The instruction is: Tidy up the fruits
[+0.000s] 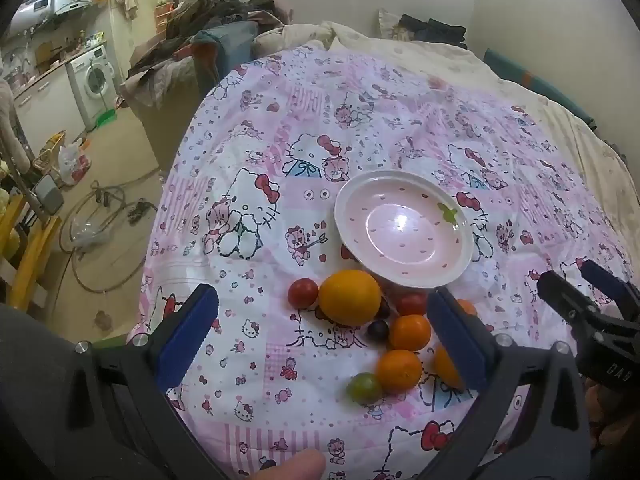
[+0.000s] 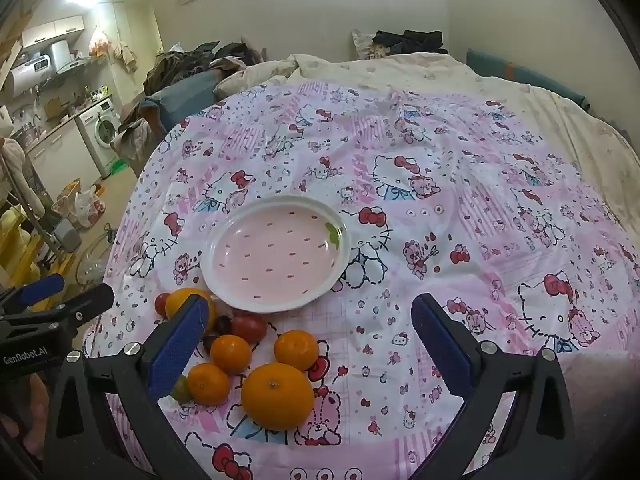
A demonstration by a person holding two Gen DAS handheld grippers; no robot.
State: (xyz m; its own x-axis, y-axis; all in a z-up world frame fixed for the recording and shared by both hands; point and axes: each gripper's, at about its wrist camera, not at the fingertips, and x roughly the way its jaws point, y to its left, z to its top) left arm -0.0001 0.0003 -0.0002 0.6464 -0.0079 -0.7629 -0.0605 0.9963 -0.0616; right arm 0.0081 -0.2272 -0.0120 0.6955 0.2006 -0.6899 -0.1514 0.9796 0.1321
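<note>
A pink strawberry-pattern plate (image 1: 404,230) (image 2: 276,252) lies empty on the Hello Kitty sheet (image 1: 248,360). Just in front of it is a cluster of fruit: a large yellow-orange fruit (image 1: 349,297), small oranges (image 1: 410,332) (image 2: 231,353), a big orange (image 2: 277,396), red tomatoes (image 1: 303,292) (image 2: 249,328), a green tomato (image 1: 364,388) and dark grapes (image 1: 378,330). My left gripper (image 1: 320,308) is open above the cluster. My right gripper (image 2: 308,320) is open over the fruit's right side. Each gripper shows in the other's view (image 1: 576,284) (image 2: 64,292).
The sheet covers a bed with a cream duvet (image 2: 400,68) behind. The bed's left edge drops to a floor with cables, bags and a yellow stool (image 1: 28,248). A washing machine (image 1: 94,80) and heaped clothes (image 1: 216,12) stand beyond.
</note>
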